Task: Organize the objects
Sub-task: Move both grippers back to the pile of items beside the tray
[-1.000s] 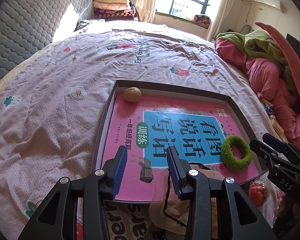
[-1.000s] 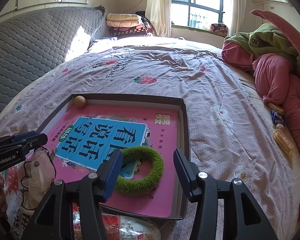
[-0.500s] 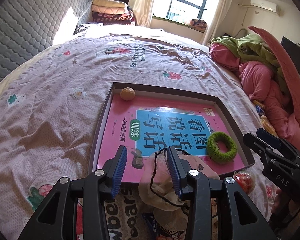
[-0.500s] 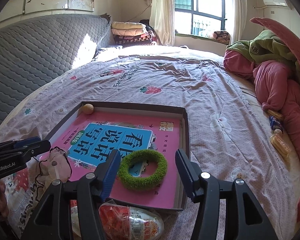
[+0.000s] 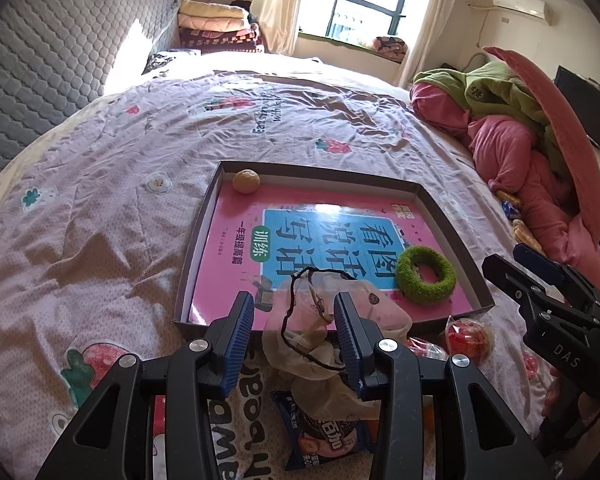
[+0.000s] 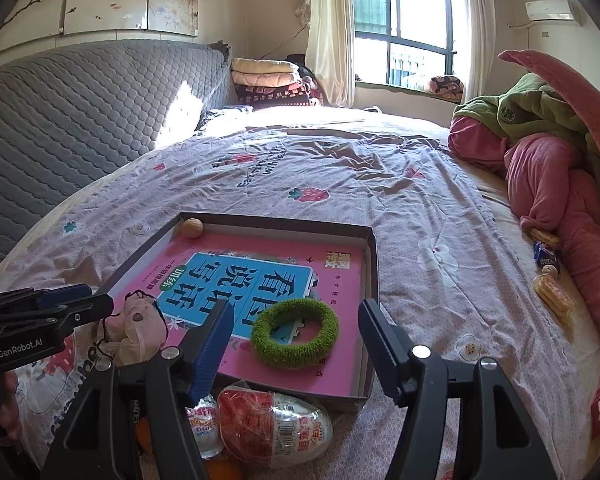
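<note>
From the left wrist, the left gripper [image 5: 294,314] stands spread around the drawstring pouch [image 5: 332,332], which drapes over the tray's [image 5: 198,240] near edge. From the right wrist, the right gripper [image 6: 296,330] hangs spread, gripping nothing, just short of the green ring [image 6: 295,338] lying inside the tray.

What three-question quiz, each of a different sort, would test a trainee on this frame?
1. True or false: the green ring lies inside the box, on the pink book.
2. Multiple choice: where is the small round nut? A) far left corner of the box B) on the bedsheet outside it C) inside the ring
3. Fill in: the drawstring pouch sits between the fingers of the ____ gripper.

Key: 1 true. 2 A. 3 left; its jaws are open around the pouch, while the right gripper is open too, holding nothing.
</note>
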Demonstrator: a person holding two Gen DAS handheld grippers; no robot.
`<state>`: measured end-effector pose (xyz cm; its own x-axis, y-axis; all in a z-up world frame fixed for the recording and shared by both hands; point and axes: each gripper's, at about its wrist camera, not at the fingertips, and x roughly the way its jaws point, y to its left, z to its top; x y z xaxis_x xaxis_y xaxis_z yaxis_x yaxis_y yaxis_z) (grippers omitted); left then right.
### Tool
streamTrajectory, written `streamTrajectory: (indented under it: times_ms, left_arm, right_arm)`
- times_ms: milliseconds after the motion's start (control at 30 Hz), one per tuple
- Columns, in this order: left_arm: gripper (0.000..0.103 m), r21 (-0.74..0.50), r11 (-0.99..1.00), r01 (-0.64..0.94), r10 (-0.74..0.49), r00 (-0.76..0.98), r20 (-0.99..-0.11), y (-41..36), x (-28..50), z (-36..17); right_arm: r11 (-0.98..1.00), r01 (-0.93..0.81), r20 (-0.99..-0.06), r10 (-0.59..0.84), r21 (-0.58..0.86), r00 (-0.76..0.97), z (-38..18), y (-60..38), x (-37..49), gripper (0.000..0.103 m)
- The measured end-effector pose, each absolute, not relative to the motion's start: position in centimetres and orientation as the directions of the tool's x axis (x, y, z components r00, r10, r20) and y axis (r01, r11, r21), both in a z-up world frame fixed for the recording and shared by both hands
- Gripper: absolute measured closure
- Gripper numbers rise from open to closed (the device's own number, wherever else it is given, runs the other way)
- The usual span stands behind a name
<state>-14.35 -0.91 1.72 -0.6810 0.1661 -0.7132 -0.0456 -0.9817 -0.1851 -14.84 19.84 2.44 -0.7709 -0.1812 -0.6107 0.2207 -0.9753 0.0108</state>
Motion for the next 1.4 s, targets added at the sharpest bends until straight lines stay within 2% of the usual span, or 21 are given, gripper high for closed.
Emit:
streamTrajectory:
  times_ms: [433, 1400]
  left_arm:
    - [0.06, -0.184, -0.981, -0.063, 0.177, -0.679, -0.712, -0.8, -12.6, 2.2]
    - [0.06, -0.193, -0.977, -0.087, 0.204, -0.632, -0.747, -0.5, -9.7, 0.2]
  right_arm:
    - [-0.974, 0.226, -0.607, -0.18, 0.001, -0.774, 2.0, 20.0, -12.3, 0.031]
    - [-0.98, 0.199, -0.655, -0.141, -0.014, -0.742, -0.3, 20.9, -8.8, 0.03]
